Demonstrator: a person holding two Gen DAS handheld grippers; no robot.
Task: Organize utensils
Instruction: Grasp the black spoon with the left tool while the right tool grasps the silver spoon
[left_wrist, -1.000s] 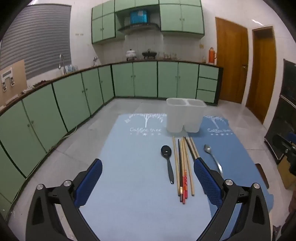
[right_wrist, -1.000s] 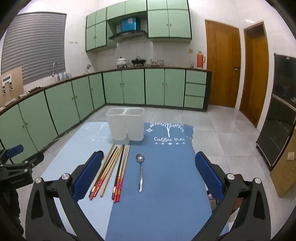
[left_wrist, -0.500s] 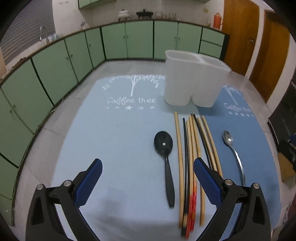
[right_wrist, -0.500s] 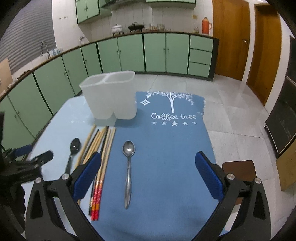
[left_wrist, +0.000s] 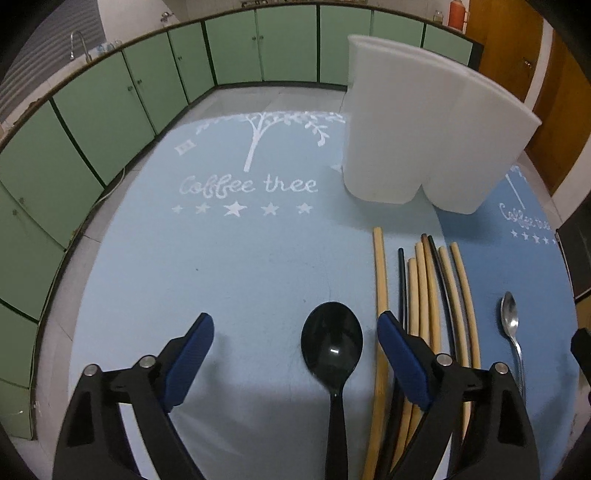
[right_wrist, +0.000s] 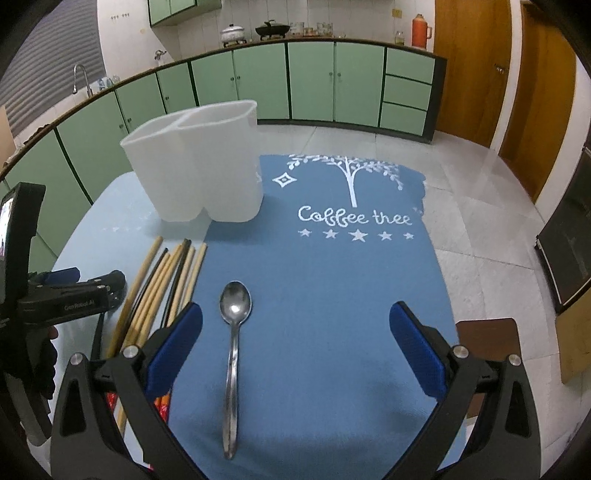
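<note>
A black spoon (left_wrist: 332, 347) lies on the light blue mat, its bowl between the fingers of my open left gripper (left_wrist: 295, 332). Several chopsticks (left_wrist: 424, 295) lie just right of it; they also show in the right wrist view (right_wrist: 166, 288). A metal spoon (right_wrist: 233, 332) lies on the dark blue mat between the fingers of my open right gripper (right_wrist: 295, 321), nearer the left finger; it also shows in the left wrist view (left_wrist: 511, 328). A white two-compartment holder (left_wrist: 424, 129) stands upright behind the chopsticks, also in the right wrist view (right_wrist: 195, 162). Both grippers are empty.
Two "Coffee tree" mats cover the table: light blue (left_wrist: 221, 240) on the left, dark blue (right_wrist: 351, 277) on the right. The left gripper (right_wrist: 62, 295) shows at the left edge of the right wrist view. Green cabinets and a tiled floor surround the table.
Both grippers have moved forward and down toward the table. The black spoon now lies between the left fingers and the metal spoon between the right fingers.
</note>
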